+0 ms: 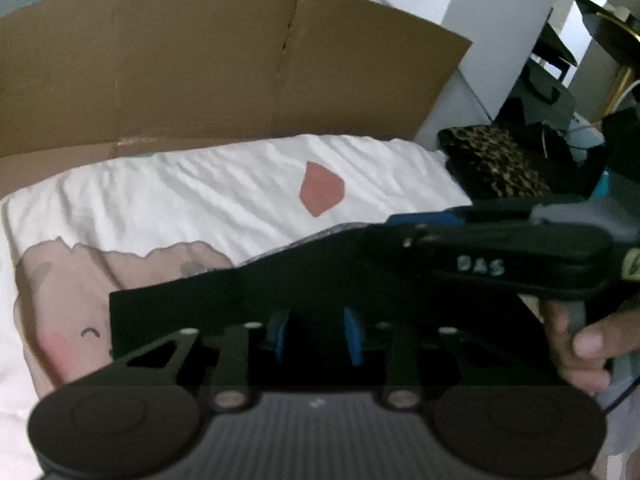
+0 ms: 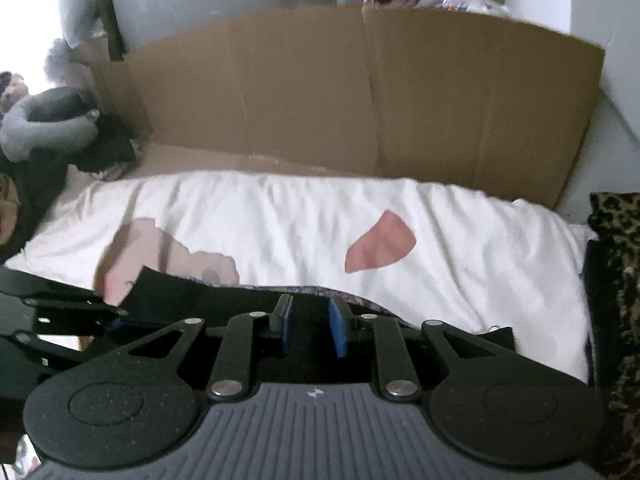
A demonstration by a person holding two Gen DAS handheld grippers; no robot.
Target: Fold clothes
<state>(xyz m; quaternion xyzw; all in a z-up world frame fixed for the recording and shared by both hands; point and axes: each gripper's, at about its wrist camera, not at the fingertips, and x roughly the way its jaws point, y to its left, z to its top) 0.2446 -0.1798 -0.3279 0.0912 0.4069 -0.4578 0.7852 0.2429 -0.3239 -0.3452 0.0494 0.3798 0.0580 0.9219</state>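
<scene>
A black garment (image 1: 180,304) hangs across the front of both views, over a white sheet (image 1: 240,192) with pink prints. In the left wrist view my left gripper (image 1: 316,320) is shut on the garment's edge, with black cloth bunched between its blue pads (image 1: 354,338). A person's hand (image 1: 576,344) holds the other tool at the right. In the right wrist view my right gripper (image 2: 312,316) is likewise shut on the black garment (image 2: 208,304), whose upper edge runs left to right just beyond the blue pads (image 2: 338,330). The garment's lower part is hidden behind the grippers.
A tall cardboard sheet (image 1: 200,72) stands behind the bed, and it also fills the back of the right wrist view as a cardboard wall (image 2: 360,100). Leopard-print fabric (image 2: 616,240) lies at the right edge. A grey plush toy (image 2: 36,128) and dark clothes sit at the far left.
</scene>
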